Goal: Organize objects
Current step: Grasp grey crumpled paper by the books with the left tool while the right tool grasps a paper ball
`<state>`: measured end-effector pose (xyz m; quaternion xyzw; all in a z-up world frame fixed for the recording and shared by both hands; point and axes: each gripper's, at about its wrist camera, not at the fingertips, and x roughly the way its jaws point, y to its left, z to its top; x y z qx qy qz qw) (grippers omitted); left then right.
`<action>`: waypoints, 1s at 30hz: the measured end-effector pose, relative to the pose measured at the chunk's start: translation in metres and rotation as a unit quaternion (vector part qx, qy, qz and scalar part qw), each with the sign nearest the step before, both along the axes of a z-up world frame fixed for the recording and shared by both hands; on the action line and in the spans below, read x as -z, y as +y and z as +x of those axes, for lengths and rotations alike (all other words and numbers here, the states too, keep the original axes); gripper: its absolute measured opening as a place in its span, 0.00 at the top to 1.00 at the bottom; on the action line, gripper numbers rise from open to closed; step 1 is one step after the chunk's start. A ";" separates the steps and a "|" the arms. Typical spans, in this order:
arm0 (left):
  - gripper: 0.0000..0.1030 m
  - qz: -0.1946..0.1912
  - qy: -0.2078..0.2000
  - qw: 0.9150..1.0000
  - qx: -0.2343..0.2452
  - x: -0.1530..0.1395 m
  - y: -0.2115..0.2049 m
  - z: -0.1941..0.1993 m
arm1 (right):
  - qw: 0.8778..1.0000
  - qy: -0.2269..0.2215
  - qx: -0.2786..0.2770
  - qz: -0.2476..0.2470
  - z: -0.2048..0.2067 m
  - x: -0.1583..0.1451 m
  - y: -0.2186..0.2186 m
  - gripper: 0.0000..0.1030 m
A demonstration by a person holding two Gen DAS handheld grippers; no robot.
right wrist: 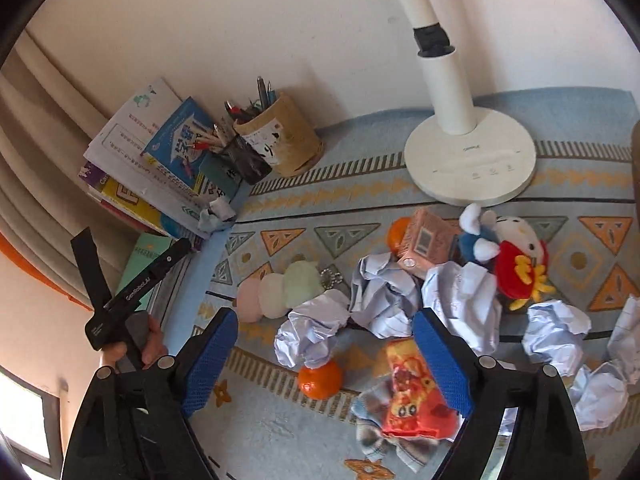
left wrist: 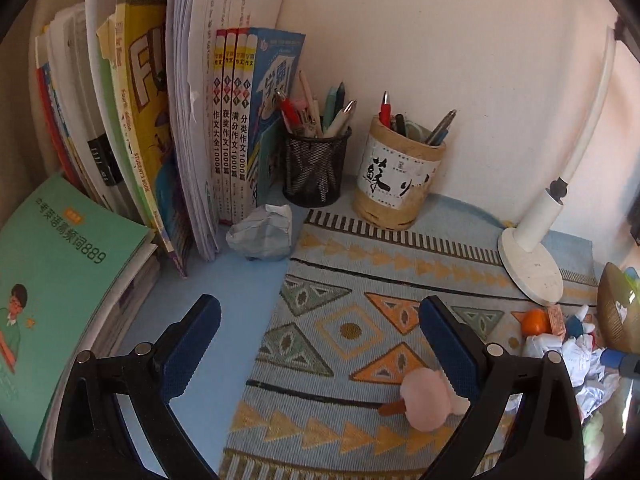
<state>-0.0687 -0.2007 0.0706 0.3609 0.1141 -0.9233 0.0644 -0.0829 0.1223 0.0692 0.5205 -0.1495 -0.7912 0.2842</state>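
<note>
Woven cloth mat (left wrist: 360,272), matt and ribbed. Black wire-mesh metal pen cup (left wrist: 316,168); beside it a bamboo-like wooden pot (left wrist: 400,184) with a paper label. Smooth white plastic lamp (right wrist: 470,156), faintly glossy. Crumpled paper balls (right wrist: 384,300), creased and matt. Plush toy (right wrist: 516,260) in fuzzy fabric. Glossy-skinned orange (right wrist: 320,378). Shiny printed snack pack (right wrist: 412,396). Glossy paper book covers (left wrist: 148,92). Blue, rough-textured rubbery pads (right wrist: 212,364) on black matt plastic.
</note>
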 end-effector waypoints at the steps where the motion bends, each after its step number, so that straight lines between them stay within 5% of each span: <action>1: 0.03 0.016 -0.007 1.000 0.001 0.005 -0.007 -0.010 | 1.000 -0.013 0.006 0.008 -0.006 0.007 -0.005 0.14; 6: 0.03 0.036 -0.030 0.999 -0.003 0.027 -0.020 -0.049 | 0.993 -0.021 0.055 0.099 -0.029 0.032 -0.020 0.14; 10: 0.03 0.018 -0.038 0.999 -0.017 0.036 -0.023 -0.074 | 0.990 -0.034 0.055 0.124 -0.038 0.050 -0.031 0.14; 14: 0.06 0.014 -0.040 0.998 -0.041 0.044 -0.029 -0.091 | 0.986 0.001 0.061 0.153 -0.034 0.050 -0.039 0.19; 16: 0.22 0.014 -0.048 0.997 -0.050 0.048 -0.032 -0.095 | 0.986 0.011 0.064 0.155 -0.032 0.050 -0.036 0.36; 20: 0.80 -0.020 -0.070 0.996 -0.060 0.056 -0.029 -0.096 | 0.987 0.029 0.061 0.146 -0.028 0.046 -0.027 0.50; 30: 0.81 -0.001 0.022 0.997 0.069 -0.001 0.031 -0.009 | 0.989 0.134 0.049 0.050 0.025 -0.028 0.008 0.51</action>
